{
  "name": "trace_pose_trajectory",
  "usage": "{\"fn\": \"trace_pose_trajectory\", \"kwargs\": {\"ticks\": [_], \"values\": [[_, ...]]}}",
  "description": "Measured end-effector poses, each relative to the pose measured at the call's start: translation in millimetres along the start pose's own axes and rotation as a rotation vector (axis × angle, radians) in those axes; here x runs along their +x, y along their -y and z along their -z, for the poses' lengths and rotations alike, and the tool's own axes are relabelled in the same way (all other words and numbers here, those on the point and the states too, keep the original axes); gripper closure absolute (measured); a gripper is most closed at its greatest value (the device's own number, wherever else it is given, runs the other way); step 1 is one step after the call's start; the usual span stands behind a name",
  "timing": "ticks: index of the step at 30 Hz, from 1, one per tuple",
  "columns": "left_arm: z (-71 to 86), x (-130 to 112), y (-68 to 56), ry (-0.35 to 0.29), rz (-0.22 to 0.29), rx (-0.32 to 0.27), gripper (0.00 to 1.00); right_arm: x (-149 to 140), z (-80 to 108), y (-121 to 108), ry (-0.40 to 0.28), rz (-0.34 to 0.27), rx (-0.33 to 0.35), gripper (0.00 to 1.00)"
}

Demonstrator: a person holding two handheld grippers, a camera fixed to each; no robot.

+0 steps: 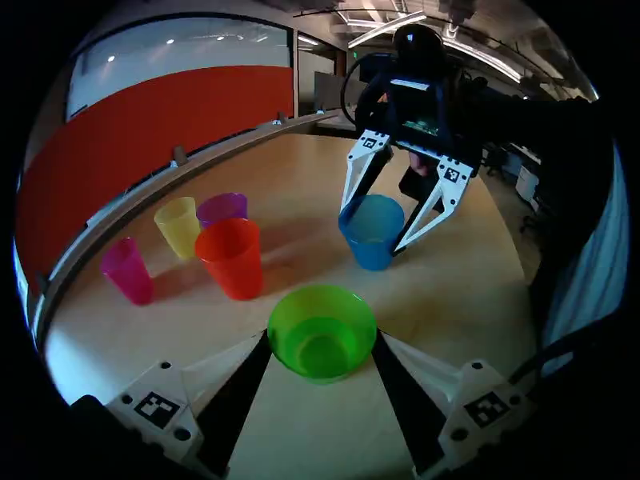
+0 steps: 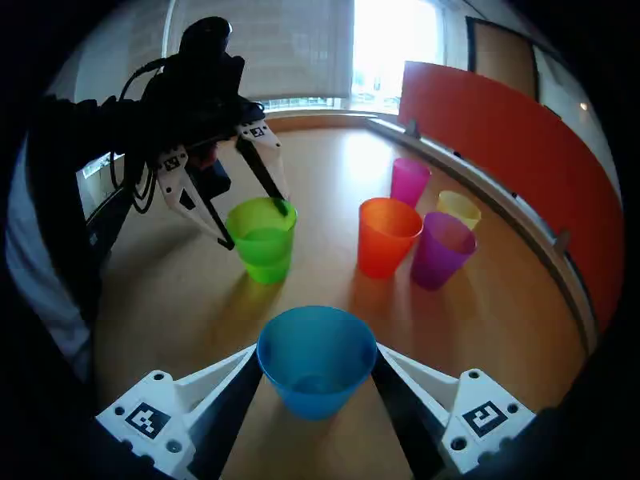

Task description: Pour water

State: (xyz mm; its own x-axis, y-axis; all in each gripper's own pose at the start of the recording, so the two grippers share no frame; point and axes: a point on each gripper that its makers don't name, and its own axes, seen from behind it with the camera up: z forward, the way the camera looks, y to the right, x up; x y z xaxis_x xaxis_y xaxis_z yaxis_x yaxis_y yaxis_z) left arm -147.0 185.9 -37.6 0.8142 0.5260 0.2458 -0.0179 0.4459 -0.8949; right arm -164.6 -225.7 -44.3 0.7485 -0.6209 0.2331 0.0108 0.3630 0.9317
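The green cup (image 1: 322,340) is translucent plastic, tapered and open-topped. It stands upright on the wooden table (image 1: 448,296), pinched at its sides between the fingers of the left gripper (image 1: 322,352), and seems to hold a little liquid at the bottom. The blue cup (image 2: 316,368), of the same shape, also stands upright, clasped by the right gripper (image 2: 317,356). The two cups are near each other but apart.

Cup cluster (image 2: 388,236) beside bare tabletop (image 2: 496,336)
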Motion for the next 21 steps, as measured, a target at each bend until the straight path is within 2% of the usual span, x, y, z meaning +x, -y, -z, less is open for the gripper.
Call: {"fn": "trace_pose_trajectory", "kwargs": {"ticks": [3, 9, 21], "values": [[0.4, -0.1, 0.0, 0.002, -0.009, 0.004, 0.13, -1.1, 1.1, 0.1, -0.003, -0.007, -0.001, 0.09], [1.5, -0.5, -0.2, 0.000, 0.005, 0.006, 0.12, -6.6, 5.9, 0.7, -0.002, -0.020, -0.004, 0.08], [0.1, -2.1, 0.1, 0.014, 0.005, 0.011, 0.11, -21.6, 11.5, 4.1, 0.029, -0.014, -0.010, 0.08]]}}
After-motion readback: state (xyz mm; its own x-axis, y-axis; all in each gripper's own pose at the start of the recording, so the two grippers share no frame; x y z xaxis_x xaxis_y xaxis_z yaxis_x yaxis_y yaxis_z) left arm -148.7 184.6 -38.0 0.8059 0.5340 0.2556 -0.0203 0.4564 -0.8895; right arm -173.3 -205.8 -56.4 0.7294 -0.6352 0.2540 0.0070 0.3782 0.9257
